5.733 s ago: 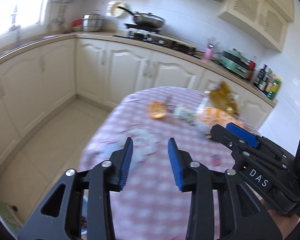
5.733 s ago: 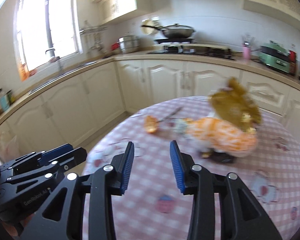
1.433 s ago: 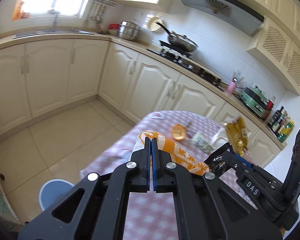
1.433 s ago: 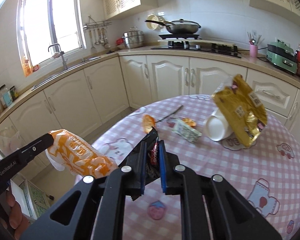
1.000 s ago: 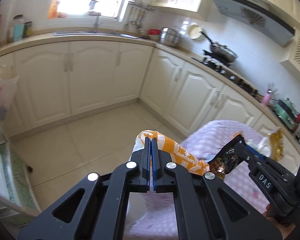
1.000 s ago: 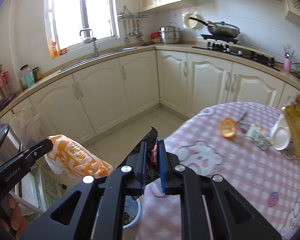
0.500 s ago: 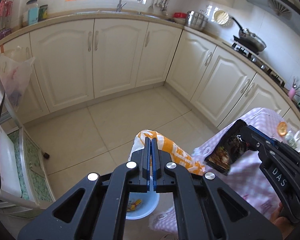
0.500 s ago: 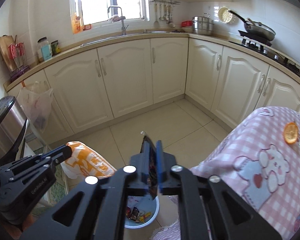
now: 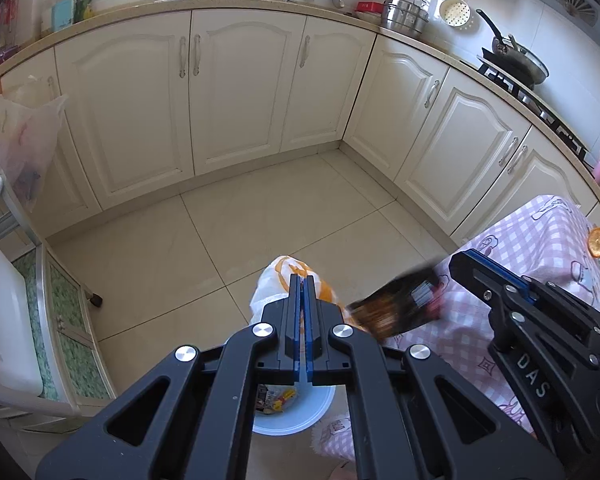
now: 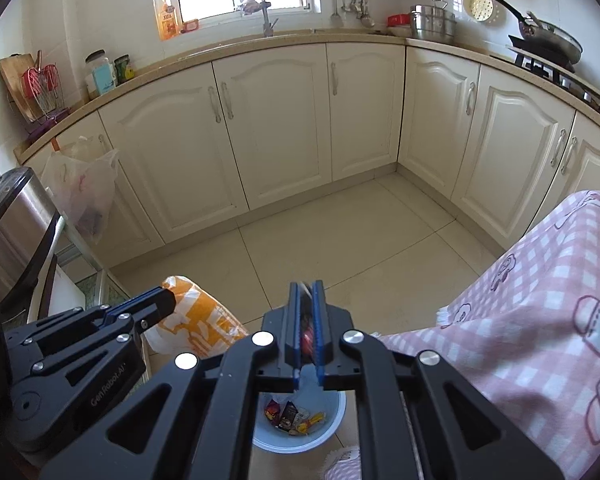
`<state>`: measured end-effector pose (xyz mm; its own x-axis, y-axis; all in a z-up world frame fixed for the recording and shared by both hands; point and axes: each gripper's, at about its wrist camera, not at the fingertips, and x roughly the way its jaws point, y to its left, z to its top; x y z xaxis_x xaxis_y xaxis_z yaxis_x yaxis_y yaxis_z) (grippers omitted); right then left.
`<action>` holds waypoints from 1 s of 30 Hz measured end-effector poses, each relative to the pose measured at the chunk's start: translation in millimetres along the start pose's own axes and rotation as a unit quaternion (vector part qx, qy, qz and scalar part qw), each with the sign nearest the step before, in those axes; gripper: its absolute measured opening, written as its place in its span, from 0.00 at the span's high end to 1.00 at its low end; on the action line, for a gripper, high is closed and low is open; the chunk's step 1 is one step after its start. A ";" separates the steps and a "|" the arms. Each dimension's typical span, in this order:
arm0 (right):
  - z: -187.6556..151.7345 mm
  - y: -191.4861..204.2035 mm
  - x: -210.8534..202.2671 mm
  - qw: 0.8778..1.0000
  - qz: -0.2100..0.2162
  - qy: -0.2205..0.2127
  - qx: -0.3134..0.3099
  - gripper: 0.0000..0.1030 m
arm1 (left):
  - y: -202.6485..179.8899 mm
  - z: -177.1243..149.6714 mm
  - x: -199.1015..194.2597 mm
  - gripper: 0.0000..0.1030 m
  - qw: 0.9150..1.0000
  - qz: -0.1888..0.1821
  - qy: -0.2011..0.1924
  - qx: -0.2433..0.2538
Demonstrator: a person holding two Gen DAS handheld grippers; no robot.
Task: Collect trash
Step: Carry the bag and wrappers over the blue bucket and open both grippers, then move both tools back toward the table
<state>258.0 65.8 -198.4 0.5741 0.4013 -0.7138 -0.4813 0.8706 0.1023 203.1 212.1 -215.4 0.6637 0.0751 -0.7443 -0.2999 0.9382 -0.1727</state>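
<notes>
from the left wrist, the left gripper point(image 9: 304, 280) is pinching the orange and white bag point(image 9: 278, 280) above the pale blue bin point(image 9: 296, 412) on the floor. beside it the right gripper point(image 9: 466, 260) is holding a dark wrapper point(image 9: 400, 308); "das" is showing on its body. an orange slice point(image 9: 596, 240) is waiting on the checked table point(image 9: 540, 240), so i'd say more trash is left.

from the right wrist, the right gripper point(image 10: 306, 286) is clamping that wrapper point(image 10: 308, 332) over the bin point(image 10: 336, 428), which is holding several wrappers. "genrobot.ai" is showing on the left gripper point(image 10: 168, 294).
</notes>
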 end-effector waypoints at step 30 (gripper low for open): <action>7.2 -28.6 -39.3 0.998 -0.029 -0.048 0.039 0.81 | -24.3 13.8 -3.8 0.74 1.000 -0.012 -0.015 0.021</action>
<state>254.0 27.2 -168.3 0.6622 0.3711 -0.6510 -0.3939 0.9114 0.1188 217.4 193.7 -199.5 0.6902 0.0616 -0.7210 -0.2557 0.9529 -0.1633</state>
